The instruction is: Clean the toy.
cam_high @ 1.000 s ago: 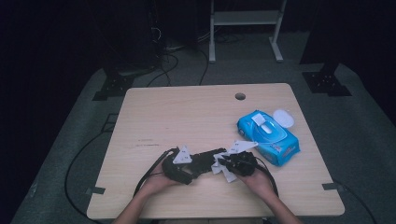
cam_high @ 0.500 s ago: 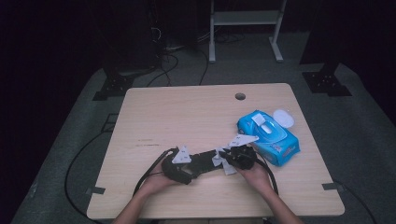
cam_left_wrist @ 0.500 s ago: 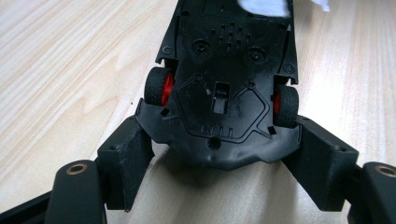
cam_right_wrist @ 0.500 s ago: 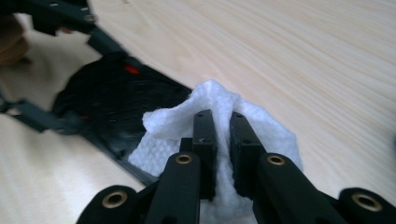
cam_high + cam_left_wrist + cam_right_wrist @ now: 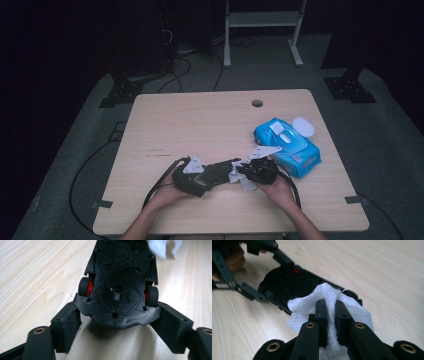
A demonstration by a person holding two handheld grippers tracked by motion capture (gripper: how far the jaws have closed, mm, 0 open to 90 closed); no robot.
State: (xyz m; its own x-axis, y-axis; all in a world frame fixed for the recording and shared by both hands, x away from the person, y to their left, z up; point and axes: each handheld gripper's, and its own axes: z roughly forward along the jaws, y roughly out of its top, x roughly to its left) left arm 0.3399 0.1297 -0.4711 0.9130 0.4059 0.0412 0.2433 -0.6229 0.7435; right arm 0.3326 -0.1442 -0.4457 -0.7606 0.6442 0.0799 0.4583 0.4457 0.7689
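Here my left gripper (image 5: 117,340) clamps the upturned toy car (image 5: 118,282) by its end, long axis running toward my right gripper (image 5: 331,312), which pinches the white wipe (image 5: 312,302) against the car's far end.

table (image 5: 200,120) lit from above, surroundings near black; gripper views bright, slightly soft, jaws blurred.

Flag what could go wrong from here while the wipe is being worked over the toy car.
The left gripper pinches only the tapered end of the upturned toy car, so rubbing pressure might twist it loose. The right gripper holds the white wipe by a bunched fold, which could slip out. The wipe pack lies close beside the right hand and may get nudged.
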